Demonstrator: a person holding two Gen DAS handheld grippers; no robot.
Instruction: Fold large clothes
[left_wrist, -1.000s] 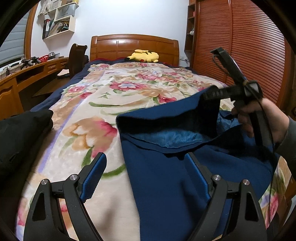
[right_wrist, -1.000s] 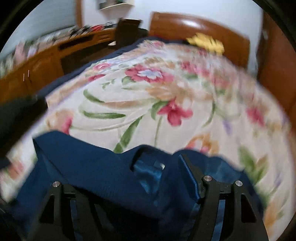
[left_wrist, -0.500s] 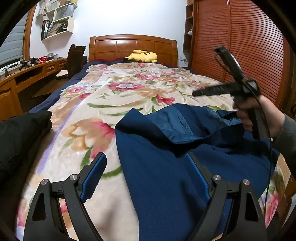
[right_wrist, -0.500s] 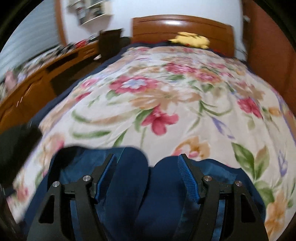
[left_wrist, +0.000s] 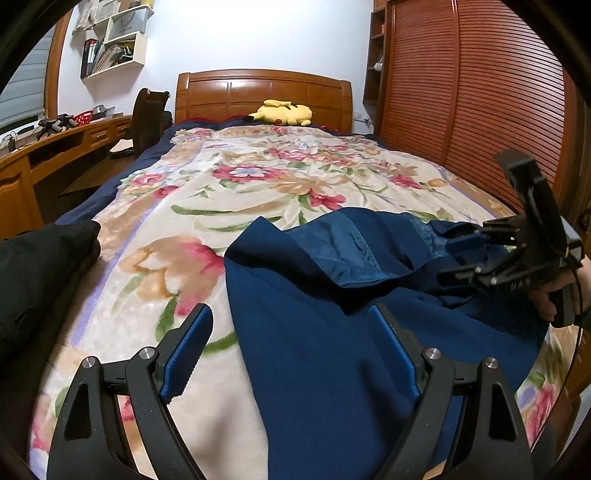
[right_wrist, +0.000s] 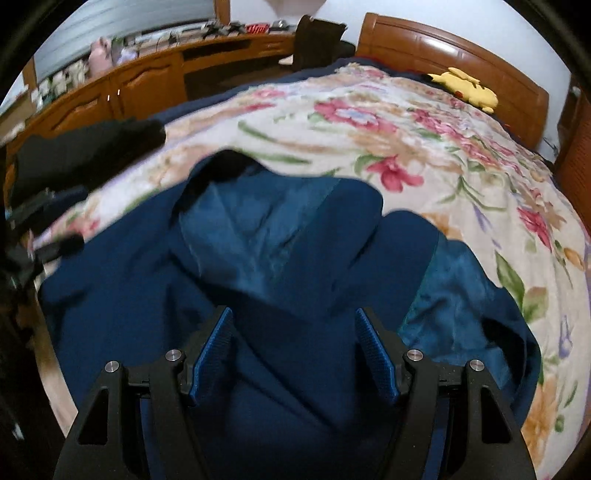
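**Blue coat lies on the bed**

The navy coat (left_wrist: 332, 332) lies rumpled on the floral blanket (left_wrist: 221, 192), lining showing. The left gripper (left_wrist: 291, 354) and the right gripper (right_wrist: 295, 350) hover over it, jaws spread, pinching nothing.

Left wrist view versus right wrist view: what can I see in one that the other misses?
Only the left wrist view shows the wall shelf, the slatted wardrobe doors and the right gripper from outside, open, held in a hand. Only the right wrist view shows the long run of the wooden desk with its blurred clutter. Both show the blue garment, the floral blanket, the yellow plush toy, the headboard and the black garment.
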